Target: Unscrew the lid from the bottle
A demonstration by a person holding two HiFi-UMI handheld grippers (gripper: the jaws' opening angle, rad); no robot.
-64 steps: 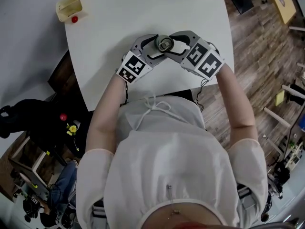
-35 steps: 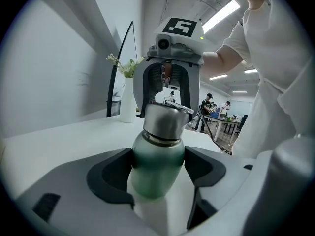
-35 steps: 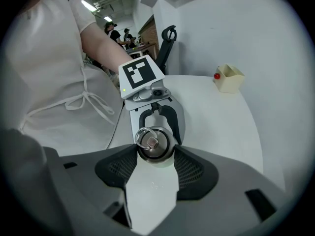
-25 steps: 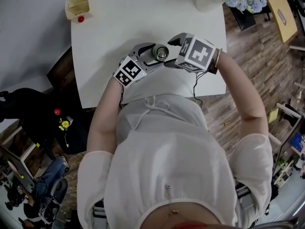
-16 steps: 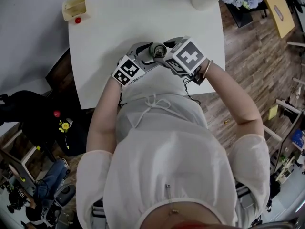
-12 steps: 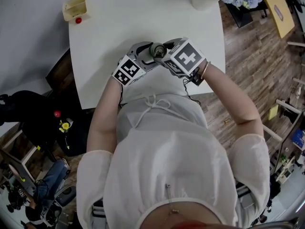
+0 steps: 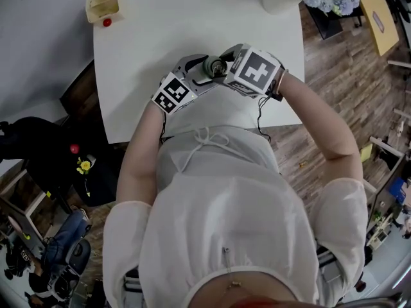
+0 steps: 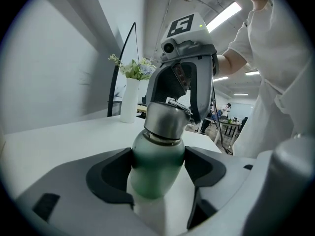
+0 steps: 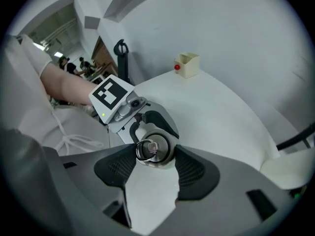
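Table (image 7: 148, 37); cup (image 7: 103, 6), vase (image 7: 279, 0) far. L gripper (image 8: 158, 156) fingers clamp bottle (image 8: 155, 178); R gripper (image 9: 155, 154) fingers just closed on lid (image 8: 166, 119).

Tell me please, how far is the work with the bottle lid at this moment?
Done: the left tool clamps the green bottle upright by its body. In hand: the right tool has just been closing its jaws, with the silver lid between them, gripping it from above. Left: the lid looks seated on the neck, so the unscrewing and lifting off remain.
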